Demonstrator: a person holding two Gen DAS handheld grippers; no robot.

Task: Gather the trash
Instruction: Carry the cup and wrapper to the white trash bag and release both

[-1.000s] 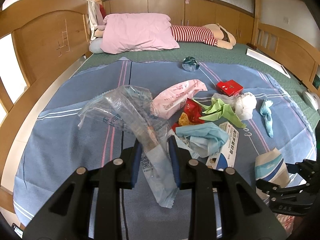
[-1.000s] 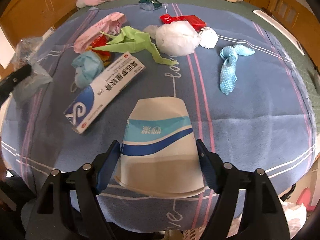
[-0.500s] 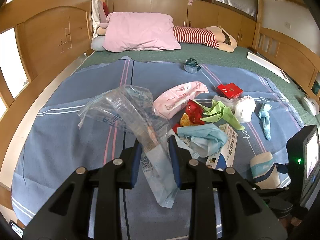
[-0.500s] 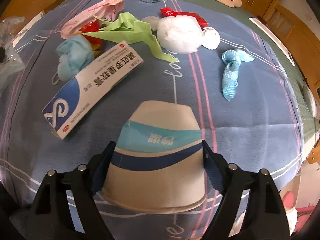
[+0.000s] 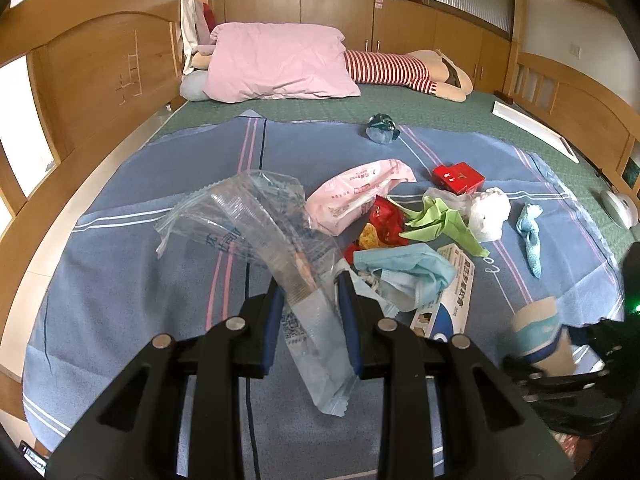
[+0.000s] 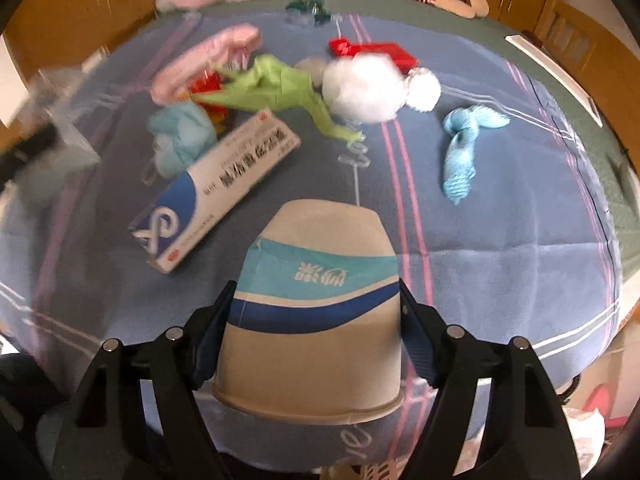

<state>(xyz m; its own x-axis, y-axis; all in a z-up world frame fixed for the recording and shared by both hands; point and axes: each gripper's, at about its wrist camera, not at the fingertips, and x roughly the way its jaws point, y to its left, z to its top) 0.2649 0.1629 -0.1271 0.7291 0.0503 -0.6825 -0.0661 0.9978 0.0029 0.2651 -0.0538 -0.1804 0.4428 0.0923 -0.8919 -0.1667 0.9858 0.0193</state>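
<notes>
Clear crinkled plastic is what my left gripper [image 5: 309, 300] holds: a transparent bag [image 5: 256, 232], pinched narrow between the two pads, its printed end hanging below the jaws. This hand has not moved, and the grip on it is the same as a second ago.

I take the long medicine box [image 6: 216, 192] as my landmark. Left of it, touching its far end, lies the crumpled blue mask [image 6: 182, 136]. Behind the mask are the pink packet [image 6: 200, 64] and some red wrappers [image 6: 206, 84]. Behind the box the green paper [image 6: 272, 88] stretches to the right, and further right of it is the white tissue ball [image 6: 366, 88], with the red carton [image 6: 380, 50] behind that. Well to the right of the box lies the twisted blue net [image 6: 460, 152].

Near the box, on its right, my right gripper [image 6: 314, 312] holds the paper cup [image 6: 316, 300], bottom pointing away from me, the jaws wide on its walls. They have just closed a little on it, and the cup sits slightly higher over the blue sheet [image 6: 500, 208] than before. I judge both hands are now loaded, so the next step should be to carry these two to a bin. Most of the trash still waits on the sheet.
</notes>
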